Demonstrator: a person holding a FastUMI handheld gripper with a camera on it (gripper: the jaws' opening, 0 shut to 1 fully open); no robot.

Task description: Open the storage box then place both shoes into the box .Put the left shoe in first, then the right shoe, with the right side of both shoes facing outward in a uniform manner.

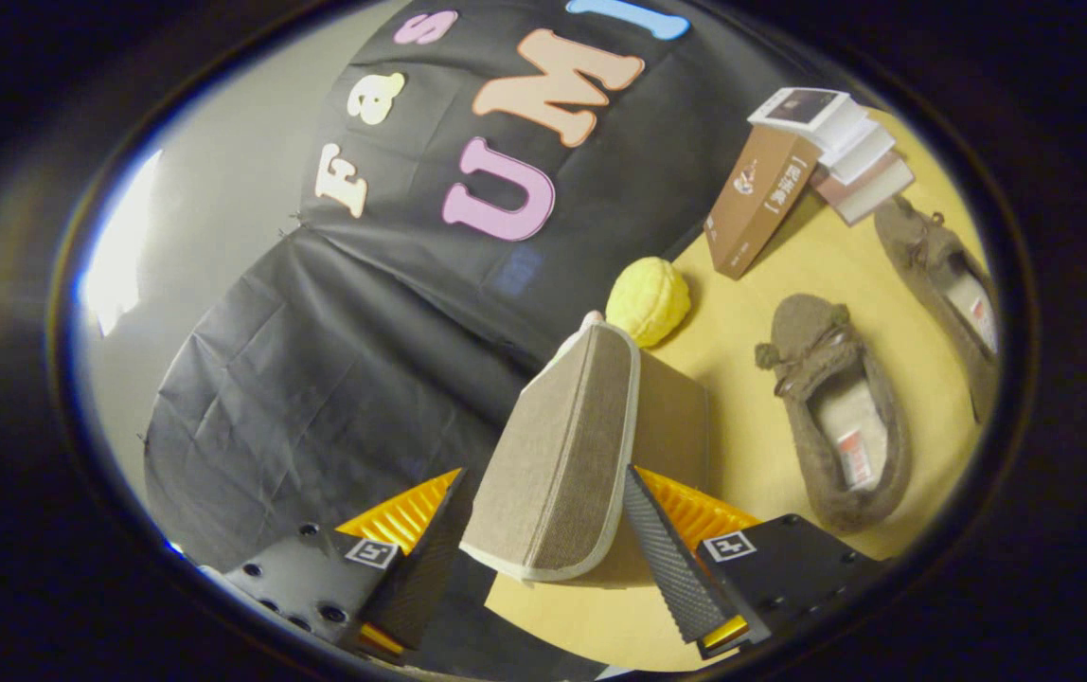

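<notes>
The storage box's lid, beige fabric with a pale trim, stands raised on edge between my fingers. My gripper is shut on it, one finger pressing each face. Behind the lid shows a tan wall of the storage box, its inside hidden. Two brown fuzzy slip-on shoes lie on the yellow table, off to the side of my fingers. The nearer shoe lies just beyond the box with its opening up, and the farther shoe lies past it, also opening up.
A yellow knobbly ball sits just beyond the box against the black cloth wall. A brown carton leans beside a stack of books at the table's far end, past the shoes.
</notes>
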